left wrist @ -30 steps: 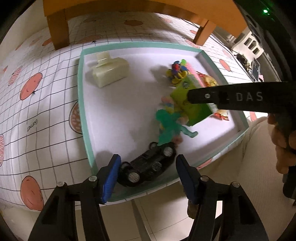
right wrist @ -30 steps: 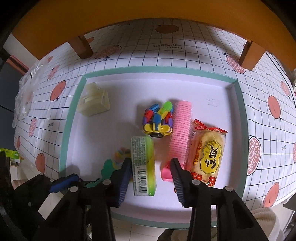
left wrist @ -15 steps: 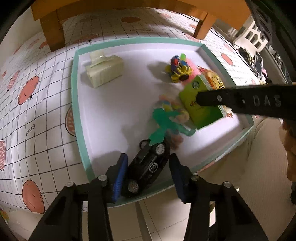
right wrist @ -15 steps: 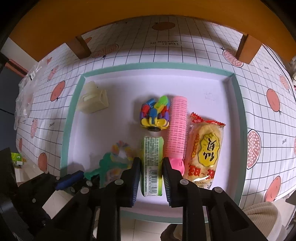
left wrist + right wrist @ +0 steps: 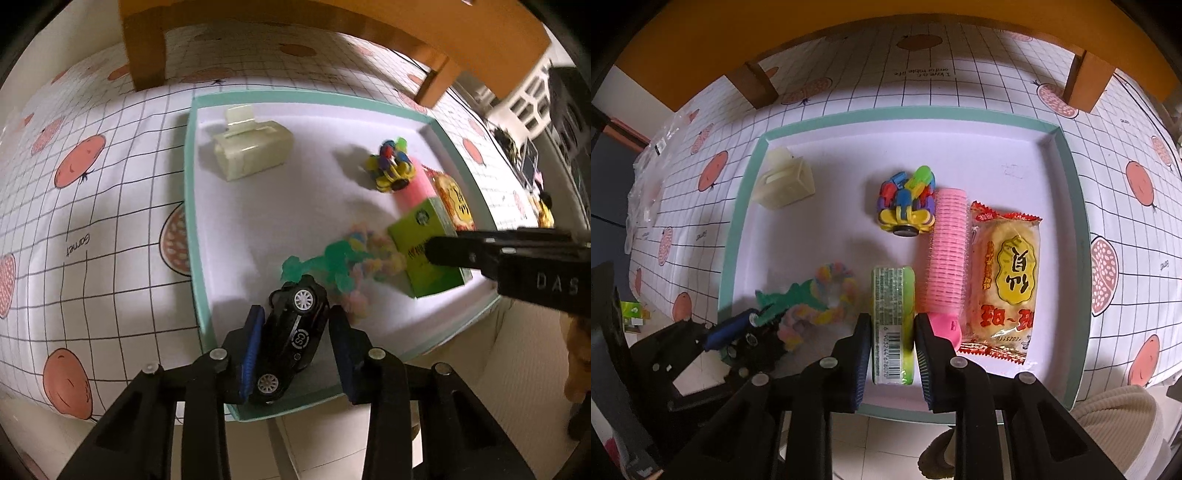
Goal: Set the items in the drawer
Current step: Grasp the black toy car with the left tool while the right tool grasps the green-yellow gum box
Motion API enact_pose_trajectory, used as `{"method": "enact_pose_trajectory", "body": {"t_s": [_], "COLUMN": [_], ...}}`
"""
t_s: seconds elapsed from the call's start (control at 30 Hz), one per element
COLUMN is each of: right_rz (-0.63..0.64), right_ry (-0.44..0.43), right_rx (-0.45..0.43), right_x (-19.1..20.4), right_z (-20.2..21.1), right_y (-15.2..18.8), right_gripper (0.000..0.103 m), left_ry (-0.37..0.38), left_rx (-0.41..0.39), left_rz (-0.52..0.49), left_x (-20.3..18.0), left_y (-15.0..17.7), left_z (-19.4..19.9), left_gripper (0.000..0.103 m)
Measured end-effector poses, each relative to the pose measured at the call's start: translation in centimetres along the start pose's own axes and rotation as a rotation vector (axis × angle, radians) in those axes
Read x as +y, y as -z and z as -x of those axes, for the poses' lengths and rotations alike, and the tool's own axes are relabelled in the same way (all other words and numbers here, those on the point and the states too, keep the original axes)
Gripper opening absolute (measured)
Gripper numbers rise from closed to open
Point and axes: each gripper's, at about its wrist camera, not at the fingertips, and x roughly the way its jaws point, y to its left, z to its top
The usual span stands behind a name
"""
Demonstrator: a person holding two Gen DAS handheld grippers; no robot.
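Pinching car (image 5: 291, 332) with left fingers (image 5: 255, 332), box (image 5: 892, 321) with right fingers (image 5: 862, 339); lifting straight up, clear of tray (image 5: 1075, 236) rim.

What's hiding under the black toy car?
The black toy car, clamped in the left gripper, covers a leg of the green toy figure and the teal tray's near rim. Anything else beneath is hidden.

black toy car (image 5: 293, 332), green box (image 5: 893, 325) (barcode up), teal-rimmed tray (image 5: 738, 236)

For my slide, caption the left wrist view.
Left tool clamps black toy car at tray corner.
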Motion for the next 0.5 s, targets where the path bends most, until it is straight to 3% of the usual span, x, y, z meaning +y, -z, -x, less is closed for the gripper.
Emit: {"method": "enact_pose_trajectory", "body": {"t_s": [0.5], "right_rz": [0.001], "right_ry": [-0.012], "right_rx": [-0.007], "right_x": [0.1], "right_z": [0.1], "right_y": [-0.1], "right_gripper": [0.022], "left_ry": [0.045], "left_rx": [-0.041], "left_rz": [0.091], "left_x": [2.3], "left_y": [1.5], "left_z": [1.6], "left_gripper": [0.035]}}
